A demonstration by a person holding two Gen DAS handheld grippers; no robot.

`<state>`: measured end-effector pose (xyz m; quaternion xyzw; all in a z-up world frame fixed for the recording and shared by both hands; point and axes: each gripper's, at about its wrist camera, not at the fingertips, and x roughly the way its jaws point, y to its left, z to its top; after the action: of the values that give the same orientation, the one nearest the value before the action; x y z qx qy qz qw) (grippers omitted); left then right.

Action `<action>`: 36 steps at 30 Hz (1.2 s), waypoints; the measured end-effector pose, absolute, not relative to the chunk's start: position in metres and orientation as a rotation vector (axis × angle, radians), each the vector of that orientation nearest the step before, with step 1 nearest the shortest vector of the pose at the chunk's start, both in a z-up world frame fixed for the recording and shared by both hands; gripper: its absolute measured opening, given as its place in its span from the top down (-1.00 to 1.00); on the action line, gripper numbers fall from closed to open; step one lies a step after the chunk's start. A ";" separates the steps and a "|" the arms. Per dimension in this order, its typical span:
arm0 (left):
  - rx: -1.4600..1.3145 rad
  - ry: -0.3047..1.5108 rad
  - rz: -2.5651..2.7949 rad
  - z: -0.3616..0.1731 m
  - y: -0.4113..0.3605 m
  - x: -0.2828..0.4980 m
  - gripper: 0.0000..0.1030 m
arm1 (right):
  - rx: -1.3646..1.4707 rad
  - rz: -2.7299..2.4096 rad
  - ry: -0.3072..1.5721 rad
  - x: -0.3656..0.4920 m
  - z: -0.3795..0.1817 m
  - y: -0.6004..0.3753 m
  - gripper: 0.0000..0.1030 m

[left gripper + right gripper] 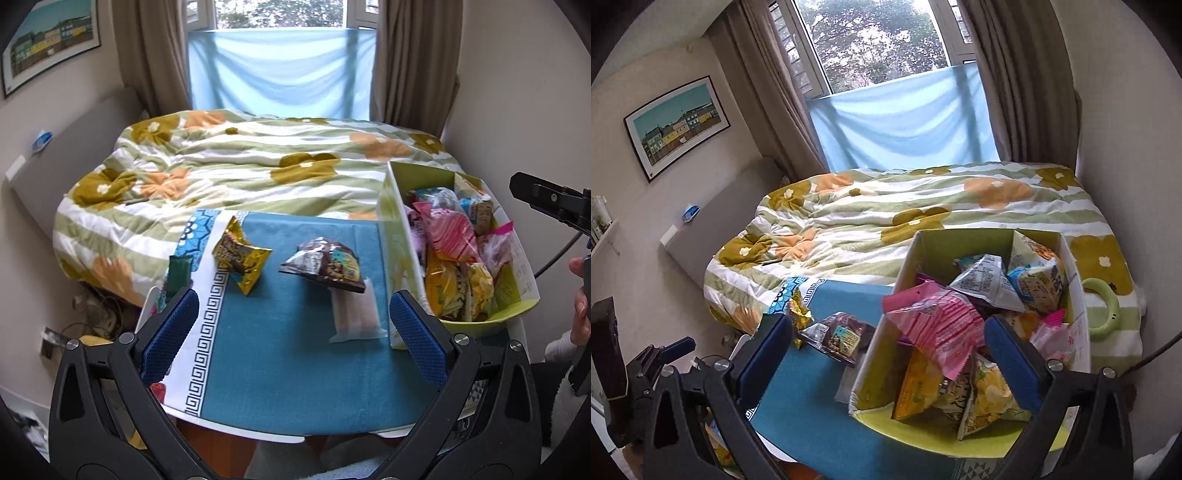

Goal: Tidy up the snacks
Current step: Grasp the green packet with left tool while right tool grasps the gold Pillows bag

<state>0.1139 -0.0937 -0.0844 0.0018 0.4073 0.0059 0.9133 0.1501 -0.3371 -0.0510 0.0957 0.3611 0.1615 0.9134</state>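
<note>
Left gripper [293, 325]: yours, jaws wide, empty.
Right gripper [888, 354]: wide, empty, over box [879, 369].
Brown packet [325, 266]: dead ahead of left, nearer arm; long axis crosswise.

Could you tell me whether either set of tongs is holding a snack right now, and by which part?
Nothing is held: the left tongs and right tongs are both open and empty.
</note>
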 end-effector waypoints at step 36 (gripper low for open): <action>-0.053 1.256 0.066 -0.279 0.084 0.293 -0.98 | 0.013 0.462 1.113 0.311 -0.192 -0.081 -1.00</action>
<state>0.2928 0.0841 -0.2795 -0.0246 0.5875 0.0308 0.8082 0.3105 -0.0811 -0.1923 0.0059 0.5234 0.2172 0.8239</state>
